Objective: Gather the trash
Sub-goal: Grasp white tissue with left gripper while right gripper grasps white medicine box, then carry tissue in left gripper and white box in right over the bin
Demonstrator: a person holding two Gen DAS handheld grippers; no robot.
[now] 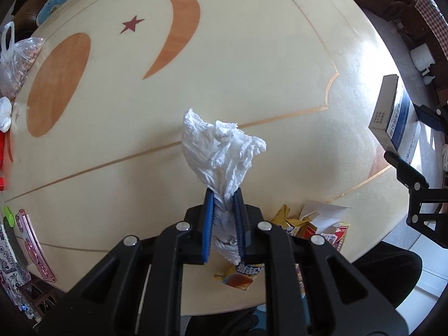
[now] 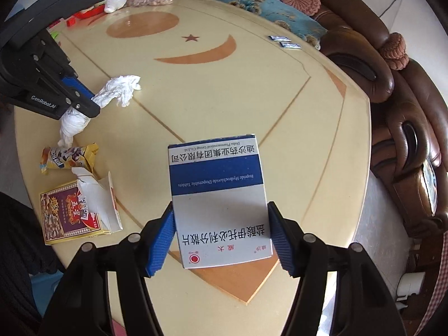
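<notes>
Both tongs are clamped on trash above the cream table (image 2: 252,89) with its inlaid crescent and star. Leftmost, the left gripper (image 1: 224,196) pinches a crumpled white tissue (image 1: 221,148) between its blue pads (image 1: 207,224); the wad's twisted waist sits in the grip, one end flaring out past the fingertips and the other hanging behind them, clear of the tabletop. Just below and to the right of those tongs, as the right wrist camera sees it, a yellow snack wrapper (image 2: 70,158) lies on the table, and nearer still a torn-open playing-card box (image 2: 75,212) with a white flap standing up. Further right, the right gripper (image 2: 221,224) squeezes a white-and-blue medicine box (image 2: 218,196) across its width, a blue pad pressed on each long side, with the box's far end reaching well beyond the fingertips and its face tilted toward the camera. Beyond these tongs, near the table's far edge, lie two small blue sachets (image 2: 284,41), and a brown leather sofa (image 2: 406,112) curves round to the right.
</notes>
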